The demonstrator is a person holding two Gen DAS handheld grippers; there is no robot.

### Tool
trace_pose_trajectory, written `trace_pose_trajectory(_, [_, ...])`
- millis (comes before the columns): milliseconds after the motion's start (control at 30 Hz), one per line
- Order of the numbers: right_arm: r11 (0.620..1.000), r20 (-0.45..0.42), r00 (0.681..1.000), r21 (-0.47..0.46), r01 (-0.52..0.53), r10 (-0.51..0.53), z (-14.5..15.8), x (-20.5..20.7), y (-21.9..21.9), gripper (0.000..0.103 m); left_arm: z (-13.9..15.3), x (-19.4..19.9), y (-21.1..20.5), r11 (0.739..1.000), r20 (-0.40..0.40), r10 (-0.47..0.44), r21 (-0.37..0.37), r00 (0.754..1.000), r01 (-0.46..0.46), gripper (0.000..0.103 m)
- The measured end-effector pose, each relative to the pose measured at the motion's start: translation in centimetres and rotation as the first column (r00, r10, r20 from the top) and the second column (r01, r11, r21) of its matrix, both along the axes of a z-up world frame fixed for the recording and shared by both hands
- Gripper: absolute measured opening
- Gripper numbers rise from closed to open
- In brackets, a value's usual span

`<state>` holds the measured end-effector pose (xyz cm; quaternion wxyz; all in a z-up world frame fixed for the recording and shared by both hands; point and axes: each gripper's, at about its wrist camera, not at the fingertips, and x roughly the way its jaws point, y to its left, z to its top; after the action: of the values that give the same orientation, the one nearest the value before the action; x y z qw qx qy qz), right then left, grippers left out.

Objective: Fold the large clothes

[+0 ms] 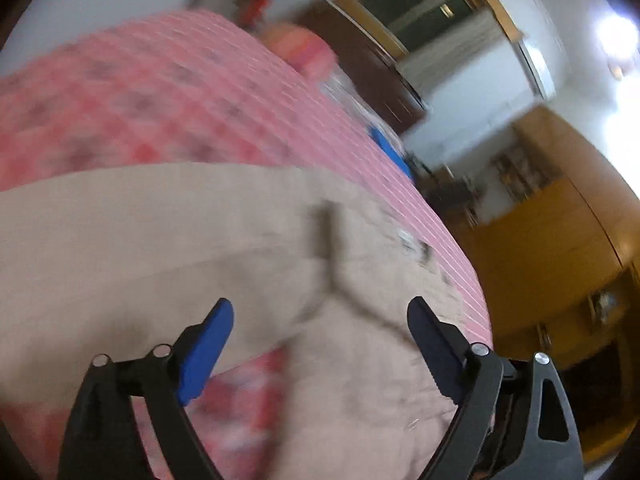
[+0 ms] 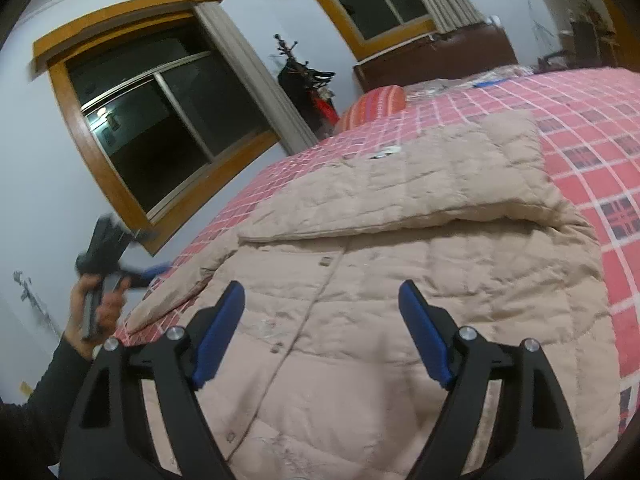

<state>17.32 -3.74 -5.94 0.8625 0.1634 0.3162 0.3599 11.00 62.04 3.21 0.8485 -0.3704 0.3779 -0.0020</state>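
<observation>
My right gripper [image 2: 322,300] hangs wide apart over the tan coat [image 2: 400,248] on the pink bed [image 2: 592,128] — my left gripper [image 1: 320,316] is wide too, holding nothing.

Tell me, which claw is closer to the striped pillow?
Probably the right. In its view the right claw hangs open over the coat, pointing toward the pillow. The left claw is off the coat's near left edge, a bit farther back.

Pink checked bed [image 2: 592,128], beige quilted coat [image 2: 400,264], seemingly striped pillow [image 2: 374,106]
</observation>
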Motion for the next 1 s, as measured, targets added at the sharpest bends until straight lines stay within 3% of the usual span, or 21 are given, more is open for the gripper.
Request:
trace_pose_trajectory(67, [1.000,-0.001,1.000,-0.007,-0.019,0.019,0.0,-0.1,0.7,0.079,-0.5,-6.1,5.1,0.989,-0.036,0.148,0.020,0.988,-0.147,0.090])
trace_pose_trajectory(133, [0.999,-0.009,1.000,-0.013,-0.029,0.029,-0.2,-0.1,1.2,0.079,-0.9,-10.8,8.2,0.962,-0.068,0.272,0.005,0.960,-0.272,0.090])
trace_pose_trajectory(267, [0.999,-0.021,0.999,-0.016,-0.039,0.038,-0.5,0.1,1.5,0.079,-2.0,-16.5,10.5,0.927,-0.084,0.358,-0.083,0.930,-0.365,0.090])
trace_pose_trajectory(433, [0.999,-0.036,0.999,-0.011,-0.031,0.031,-0.8,0.2,1.4,0.079,-3.9,-16.2,11.0,0.919,-0.107,0.373,-0.091,0.922,-0.383,0.090])
trace_pose_trajectory(533, [1.000,-0.033,0.999,-0.007,-0.023,0.022,-0.8,0.0,1.2,0.079,-6.2,-15.6,11.7,0.903,-0.150,0.401,-0.103,0.904,-0.417,0.090])
trace_pose_trajectory(667, [1.000,-0.038,0.999,0.000,-0.021,0.021,-0.8,0.0,1.0,0.079,-7.3,-15.5,12.7,0.886,-0.120,0.438,-0.111,0.891,-0.450,0.088])
trace_pose_trajectory(700, [1.000,-0.038,0.999,0.000,-0.023,0.023,-0.9,0.0,1.0,0.079,-7.2,-15.3,12.9,0.877,-0.107,0.458,-0.103,0.882,-0.468,0.084])
trace_pose_trajectory(733, [1.000,-0.037,0.999,-0.001,-0.025,0.025,-0.8,0.0,1.1,0.079,-7.2,-15.1,13.1,0.875,-0.106,0.466,-0.092,0.878,-0.475,0.065])
trace_pose_trajectory(767, [1.000,-0.035,0.999,-0.001,-0.025,0.025,-0.8,-0.1,1.0,0.079,-7.2,-14.5,13.2,0.876,-0.115,0.467,-0.080,0.877,-0.477,0.053])
trace_pose_trajectory(800, [1.000,-0.034,0.999,0.001,-0.026,0.026,-0.7,-0.1,1.0,0.079,-7.3,-14.0,13.5,0.876,-0.127,0.464,-0.081,0.877,-0.475,0.028])
trace_pose_trajectory(833, [1.000,-0.033,0.999,0.002,-0.025,0.025,-0.7,-0.1,0.9,0.079,-7.4,-13.5,13.8,0.875,-0.135,0.463,-0.085,0.876,-0.476,0.018])
trace_pose_trajectory(933, [1.000,-0.032,0.999,0.003,-0.021,0.021,-0.4,-0.2,0.7,0.079,-6.5,-12.8,13.8,0.871,-0.123,0.483,-0.028,0.867,-0.490,0.009])
trace_pose_trajectory(1000, [1.000,-0.031,0.999,-0.005,-0.016,0.016,-0.2,-0.2,0.5,0.079,-3.8,-11.7,12.5,0.884,-0.062,0.466,0.007,0.882,-0.467,0.008])
